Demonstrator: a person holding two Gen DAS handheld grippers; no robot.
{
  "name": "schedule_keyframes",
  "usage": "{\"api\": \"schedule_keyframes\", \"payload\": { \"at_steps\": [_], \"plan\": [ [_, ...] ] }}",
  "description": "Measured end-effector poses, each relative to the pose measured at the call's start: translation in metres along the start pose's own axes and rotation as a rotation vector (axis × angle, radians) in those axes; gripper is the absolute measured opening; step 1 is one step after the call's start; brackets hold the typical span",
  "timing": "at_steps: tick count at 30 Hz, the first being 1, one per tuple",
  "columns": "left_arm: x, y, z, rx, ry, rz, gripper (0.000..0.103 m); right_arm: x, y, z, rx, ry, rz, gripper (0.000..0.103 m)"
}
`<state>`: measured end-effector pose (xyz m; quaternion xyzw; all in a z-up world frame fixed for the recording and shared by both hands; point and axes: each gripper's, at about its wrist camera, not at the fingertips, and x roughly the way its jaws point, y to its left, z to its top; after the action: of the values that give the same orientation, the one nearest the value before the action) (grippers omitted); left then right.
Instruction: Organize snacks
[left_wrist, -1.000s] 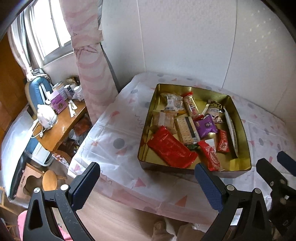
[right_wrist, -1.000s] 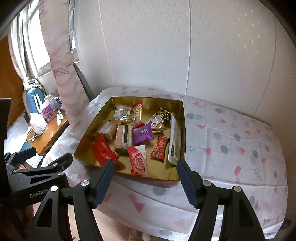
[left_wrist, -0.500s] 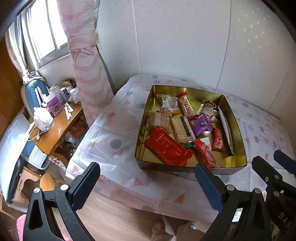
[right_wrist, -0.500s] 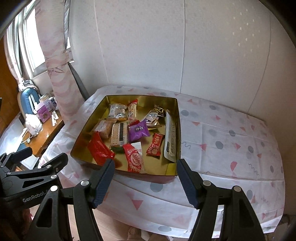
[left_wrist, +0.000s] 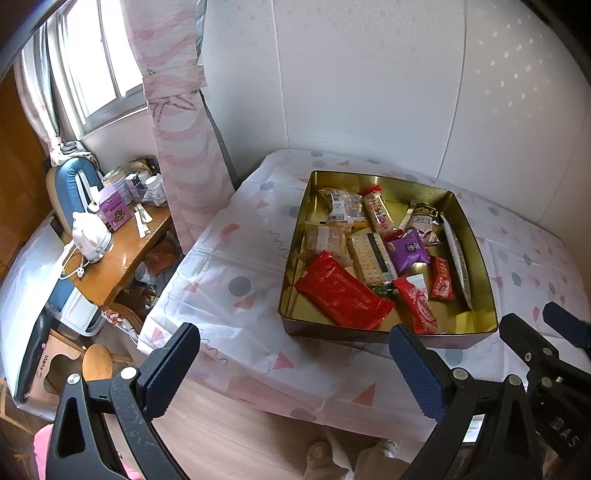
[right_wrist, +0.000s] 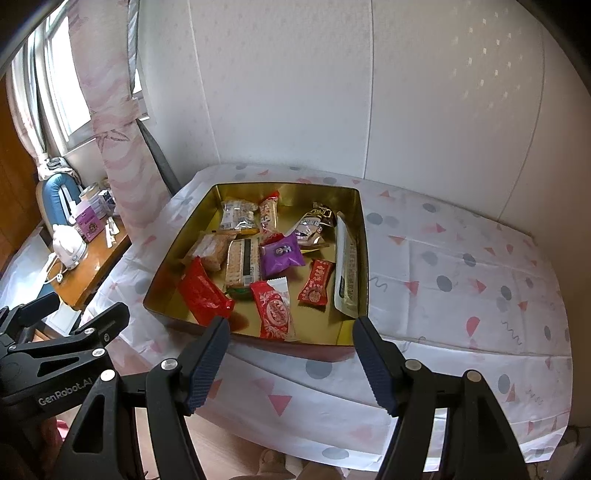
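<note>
My left tongs (left_wrist: 291, 363) and my right tongs (right_wrist: 290, 354) are both wide open and hold nothing. The gold tin (right_wrist: 364, 258) with the snacks (right_wrist: 280, 251) lies on the table (right_wrist: 461, 258) ahead of both tongs, near my right tongs, and neither touches it.

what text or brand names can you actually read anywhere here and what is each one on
"GenRobot.AI": on the left gripper body, seen from the right wrist view.
"DAS": partial letters on the right gripper body, seen from the left wrist view.
"FURUI": on a dark panel by the floor.
Print on the snack wrappers, such as the purple packet, is too small or blurred to read.
</note>
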<state>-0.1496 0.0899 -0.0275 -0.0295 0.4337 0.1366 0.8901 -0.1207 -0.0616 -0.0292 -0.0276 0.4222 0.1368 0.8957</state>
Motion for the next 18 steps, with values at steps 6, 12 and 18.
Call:
{"api": "schedule_keyframes", "payload": {
  "at_steps": [6,12,18],
  "plan": [
    [-0.0020,-0.0013,0.0007,-0.005,-0.013,0.003,0.103,0.0014,-0.0008,0.0011,0.003,0.006,0.000,0.070],
    [-0.0011,-0.0036,0.0021,0.001,-0.011,0.000,0.103,0.0033,-0.0049,0.0025,0.009,0.011,-0.004,0.070],
    [-0.0003,-0.0059,0.0027,0.005,-0.009,-0.001,0.102,0.0038,-0.0073,0.0038,0.015,0.012,-0.005,0.070]
  ]
}}
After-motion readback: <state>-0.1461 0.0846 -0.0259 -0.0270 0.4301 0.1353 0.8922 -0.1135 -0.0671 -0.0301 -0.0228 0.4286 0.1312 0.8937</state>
